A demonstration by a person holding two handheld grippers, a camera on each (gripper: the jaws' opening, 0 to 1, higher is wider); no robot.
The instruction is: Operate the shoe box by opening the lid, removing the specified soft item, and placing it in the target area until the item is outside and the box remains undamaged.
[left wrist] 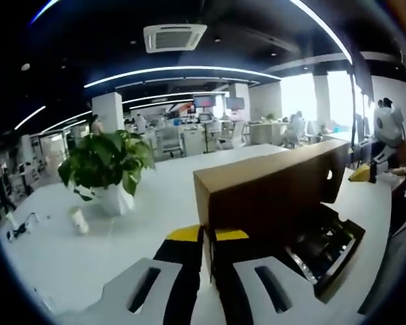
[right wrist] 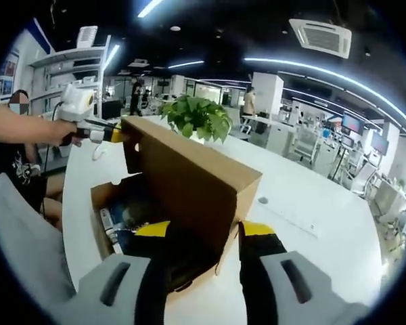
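Observation:
A brown cardboard shoe box (left wrist: 338, 261) lies on the white table (left wrist: 74, 257) with its lid (left wrist: 271, 189) raised upright. My left gripper (left wrist: 208, 235) is shut on the lid's near end, whose thin edge sits between the yellow-tipped jaws. In the right gripper view the lid (right wrist: 189, 176) rises between the jaws of my right gripper (right wrist: 204, 229), which stands open and straddles the lid's near corner. At the lid's far end the left gripper (right wrist: 111, 134) pinches it, held by a person's hand (right wrist: 71, 132). Dark and blue contents (right wrist: 125, 217) lie inside the box (right wrist: 101, 196); I cannot make out what they are.
A potted green plant (left wrist: 108, 166) stands on the table, with a small white object (left wrist: 78, 220) and a cable (left wrist: 20, 227) nearby. The same plant (right wrist: 199, 116) shows behind the lid. A person in black (right wrist: 17, 162) sits at the table's edge. Office desks and chairs lie beyond.

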